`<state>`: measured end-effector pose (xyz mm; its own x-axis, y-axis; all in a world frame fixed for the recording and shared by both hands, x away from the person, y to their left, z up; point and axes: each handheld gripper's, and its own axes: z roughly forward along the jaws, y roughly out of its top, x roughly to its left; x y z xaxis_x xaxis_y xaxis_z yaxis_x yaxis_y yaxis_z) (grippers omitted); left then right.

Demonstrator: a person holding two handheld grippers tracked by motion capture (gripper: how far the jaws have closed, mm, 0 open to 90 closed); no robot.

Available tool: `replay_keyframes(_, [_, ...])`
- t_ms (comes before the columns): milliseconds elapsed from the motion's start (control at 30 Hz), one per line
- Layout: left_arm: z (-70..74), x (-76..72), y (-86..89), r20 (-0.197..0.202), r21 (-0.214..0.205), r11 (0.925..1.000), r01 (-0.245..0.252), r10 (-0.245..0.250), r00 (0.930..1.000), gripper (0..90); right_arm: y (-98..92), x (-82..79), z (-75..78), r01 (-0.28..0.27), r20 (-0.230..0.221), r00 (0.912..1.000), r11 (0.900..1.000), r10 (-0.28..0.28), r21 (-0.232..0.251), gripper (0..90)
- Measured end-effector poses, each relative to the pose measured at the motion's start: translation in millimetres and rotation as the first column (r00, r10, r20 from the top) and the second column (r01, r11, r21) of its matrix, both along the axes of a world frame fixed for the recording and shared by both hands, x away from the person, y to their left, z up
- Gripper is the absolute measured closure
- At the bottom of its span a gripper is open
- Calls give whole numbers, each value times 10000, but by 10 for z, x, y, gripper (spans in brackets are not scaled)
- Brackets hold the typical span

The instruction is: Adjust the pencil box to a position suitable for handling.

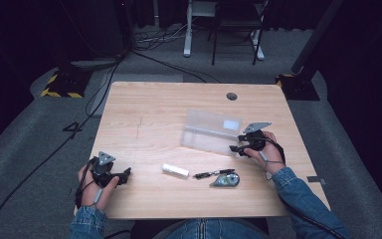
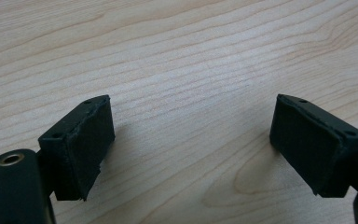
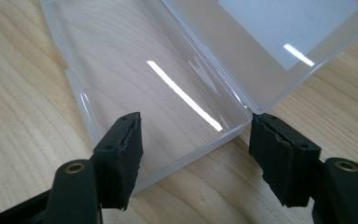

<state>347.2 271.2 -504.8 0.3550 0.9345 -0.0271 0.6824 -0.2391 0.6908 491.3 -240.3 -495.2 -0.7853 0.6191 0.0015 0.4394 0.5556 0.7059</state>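
Light wooden table (image 1: 144, 114), rectangular, round grommet hole (image 1: 232, 96) near far edge. Clear plastic case (image 1: 211, 131), lying open and empty on right half of table, white label (image 1: 231, 124) on lid half; in right gripper view, case (image 3: 168, 88) hinged open flat, tray half nearest the jaws. Right gripper (image 1: 239, 143) held in right hand (image 1: 266, 152) at near right corner of case; in right gripper view, right gripper (image 3: 196, 154) with jaws spread wide, one pad over tray corner, other just beside hinge end, nothing clamped. Left gripper (image 1: 122, 175) held in left hand (image 1: 97, 186) at near left edge of table, well apart from all items; in left gripper view, left gripper (image 2: 191, 140) with jaws wide apart over bare wood, nothing between. White cylindrical stick (image 1: 175, 170) lying near table centre front. Black pen (image 1: 213, 174) just right of stick. Correction tape dispenser (image 1: 225, 180), grey-blue, just beside pen, nearer the front edge. Grey carpet floor (image 1: 30, 139) with cables (image 1: 94, 94) around table.
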Motion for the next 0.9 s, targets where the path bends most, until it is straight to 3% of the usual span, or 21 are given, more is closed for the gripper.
replay_keyframes(467, [1,5,-6,-25,-13,10000,-35,35,10000,138,159,-232,2,-642,100,9979,9977,644,-203,281])
replay_keyframes(900, [1,59,-41,-81,65,10000,51,-51,10000,107,132,-283,26,-480,213,9986,9988,481,-16,247])
